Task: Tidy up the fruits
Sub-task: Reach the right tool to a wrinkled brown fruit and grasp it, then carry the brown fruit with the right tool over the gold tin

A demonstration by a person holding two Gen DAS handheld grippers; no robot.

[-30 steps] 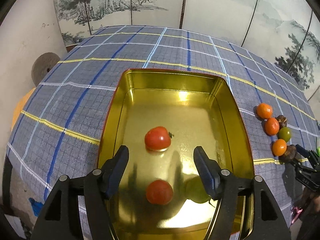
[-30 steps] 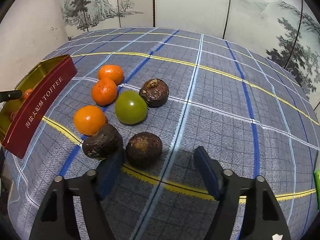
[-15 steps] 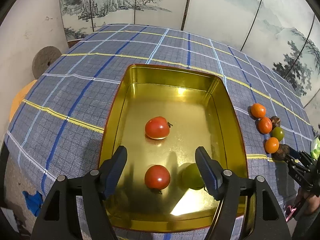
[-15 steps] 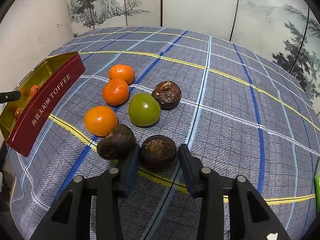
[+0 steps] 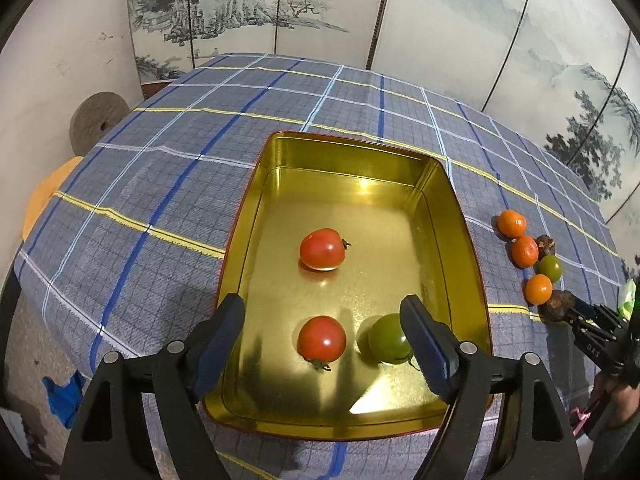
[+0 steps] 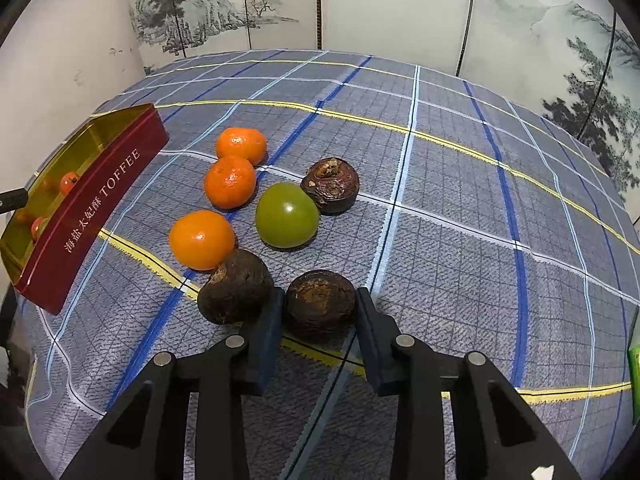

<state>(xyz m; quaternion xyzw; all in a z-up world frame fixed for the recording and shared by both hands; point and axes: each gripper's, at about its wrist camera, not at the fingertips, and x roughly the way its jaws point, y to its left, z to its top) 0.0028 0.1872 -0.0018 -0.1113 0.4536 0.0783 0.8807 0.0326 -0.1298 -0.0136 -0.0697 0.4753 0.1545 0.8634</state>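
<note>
A gold tin (image 5: 456, 216) with red sides sits on the cloth. Inside lie two red tomatoes (image 5: 322, 249) (image 5: 321, 338) and one green tomato (image 5: 389, 338), at the near end at about 6 o'clock. Out on the cloth, at the tin's 3 o'clock, three oranges (image 6: 241, 145) (image 6: 229, 181) (image 6: 201, 239) lie in a line. A green tomato (image 6: 286, 215) and three dark brown round fruits (image 6: 330, 184) (image 6: 235, 287) (image 6: 320, 303) lie beside them.
</note>
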